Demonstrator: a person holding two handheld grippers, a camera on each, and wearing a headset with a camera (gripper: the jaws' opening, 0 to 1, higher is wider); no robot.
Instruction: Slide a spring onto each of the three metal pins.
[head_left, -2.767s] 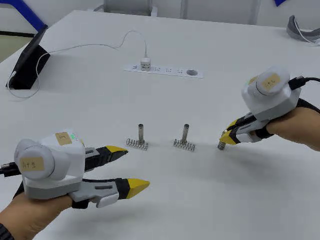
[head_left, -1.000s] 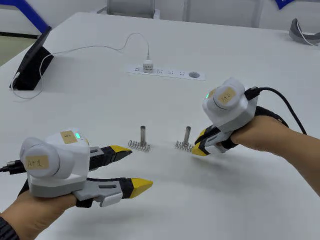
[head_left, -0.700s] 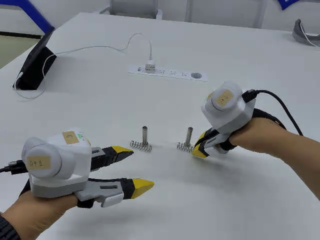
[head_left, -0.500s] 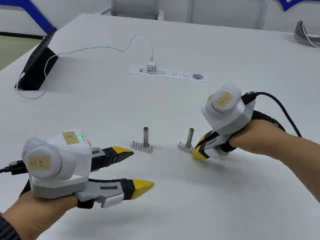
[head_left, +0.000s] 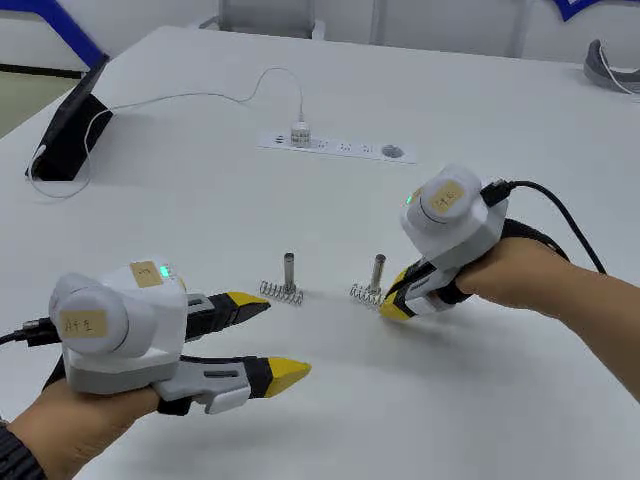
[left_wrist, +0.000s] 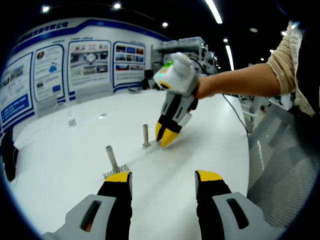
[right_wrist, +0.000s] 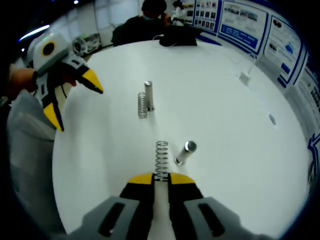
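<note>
The small coiled steel spring (right_wrist: 160, 159) appears to lie flat on the white table (head_left: 450, 400), just beside the foot of the short grey metal pin (right_wrist: 185, 152) that stands upright there. Its long axis runs along the tabletop, straight out from the right gripper (right_wrist: 161, 179), so it points away from the jaws and past the pin rather than up it. I'd judge it has to be tipped upright before it can drop over the pin's top.

The yellow-tipped jaws are closed on the spring's near end (only the last coils, presumably so the rest stays free to swing up).

Further left, a second metal pin (right_wrist: 148, 95) stands upright with a second loose spring (right_wrist: 142, 105) lying on its side against its foot, not yet threaded.

The left gripper (head_left: 275, 335) sits low over the table on the near side of that pair. Its jaws are wide apart with nothing between them, aimed roughly at the pin (waiting within reach, by the look of it).
</note>
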